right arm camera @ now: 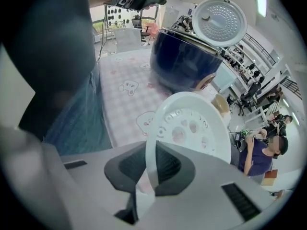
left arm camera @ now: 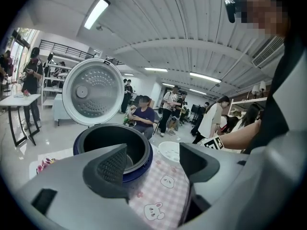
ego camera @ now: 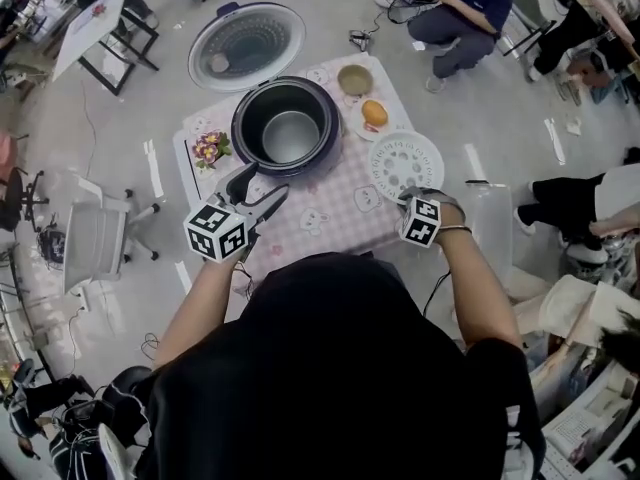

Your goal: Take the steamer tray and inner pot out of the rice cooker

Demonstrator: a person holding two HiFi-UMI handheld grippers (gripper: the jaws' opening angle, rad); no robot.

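The dark blue rice cooker [ego camera: 287, 128] stands on the checked tablecloth [ego camera: 320, 213] with its lid [ego camera: 246, 46] swung open at the back. The metal inner pot [ego camera: 291, 136] sits inside it. The white perforated steamer tray [ego camera: 405, 163] is to the right of the cooker, low over the cloth. My right gripper [ego camera: 408, 200] is shut on its near rim; in the right gripper view the pads [right arm camera: 165, 164] pinch the tray's edge [right arm camera: 192, 128]. My left gripper [ego camera: 264, 184] is open and holds nothing, just short of the cooker's [left arm camera: 112, 145] front left rim.
A plate with an orange food item [ego camera: 374, 115] and a small bowl [ego camera: 354, 79] stand behind the tray. A bunch of flowers [ego camera: 210, 149] lies left of the cooker. A chair [ego camera: 95, 238] stands left of the table, and people sit around the room.
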